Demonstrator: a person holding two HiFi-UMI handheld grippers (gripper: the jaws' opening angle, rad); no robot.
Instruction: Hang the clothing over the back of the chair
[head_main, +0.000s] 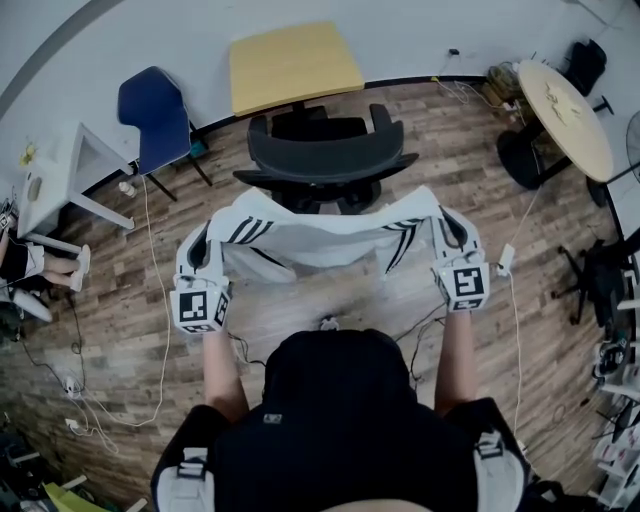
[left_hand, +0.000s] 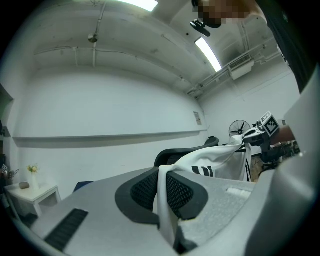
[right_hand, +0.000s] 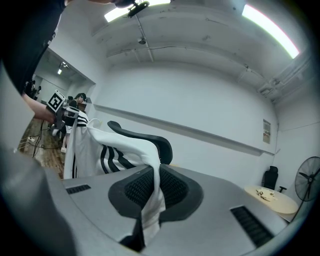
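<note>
White with black stripes, the sports garment (head_main: 330, 235) hangs stretched in the air between the 2 hand-held grippers, the left gripper (left_hand: 162, 192) and the right gripper (right_hand: 152, 192), each with its jaws closed tight on 1 end of the cloth. Just beyond it the black mesh office chair (head_main: 325, 165) stands on the wood-plank floor (head_main: 300, 310), its back apparently turned toward the person and not yet touched by the garment. The carry looks nearly done: next, I judge, both grippers must lift the cloth over the top edge of the chair back, lower it to drape on both sides, and only then part.
</note>
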